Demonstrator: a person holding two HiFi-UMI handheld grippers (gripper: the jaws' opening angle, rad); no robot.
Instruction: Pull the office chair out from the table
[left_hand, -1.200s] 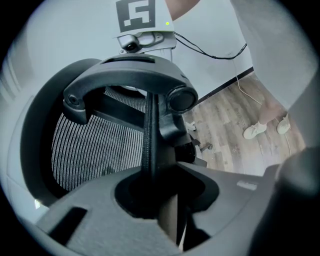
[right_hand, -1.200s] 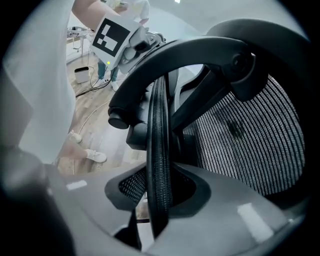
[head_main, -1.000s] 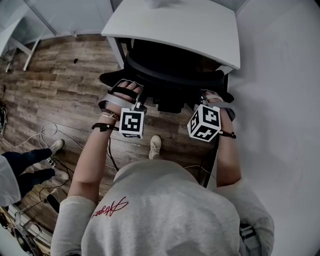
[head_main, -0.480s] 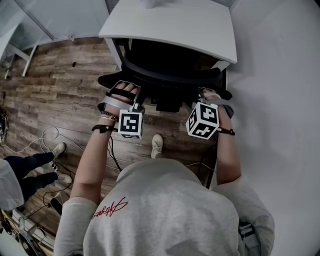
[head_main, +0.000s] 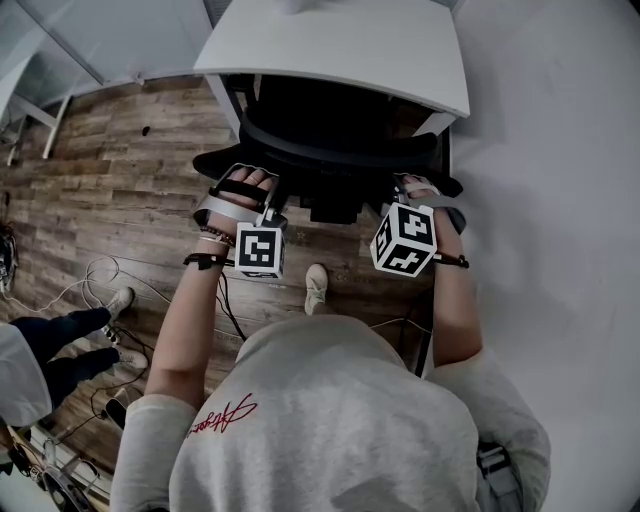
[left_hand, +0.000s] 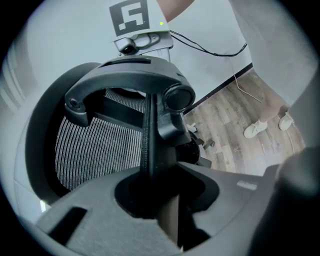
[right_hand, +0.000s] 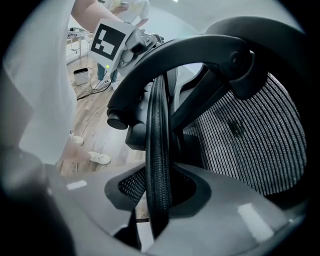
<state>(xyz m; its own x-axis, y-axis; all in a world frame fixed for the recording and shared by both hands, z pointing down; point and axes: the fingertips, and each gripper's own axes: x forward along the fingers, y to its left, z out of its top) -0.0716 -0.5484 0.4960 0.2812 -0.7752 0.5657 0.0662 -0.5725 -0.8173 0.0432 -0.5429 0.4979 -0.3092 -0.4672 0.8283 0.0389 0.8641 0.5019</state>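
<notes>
Your left claw and right claw each clamp the back rim of the office chair, tucked under the bench straight ahead, so the pull runs back toward you

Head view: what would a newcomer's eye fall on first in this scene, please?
The black office chair stands partly under the white table at the top, its mesh backrest toward the person. The left tongs and the right tongs each clamp the backrest's rim, one on each side. Two black-and-white marker cubes stand out just below the chair.
</notes>
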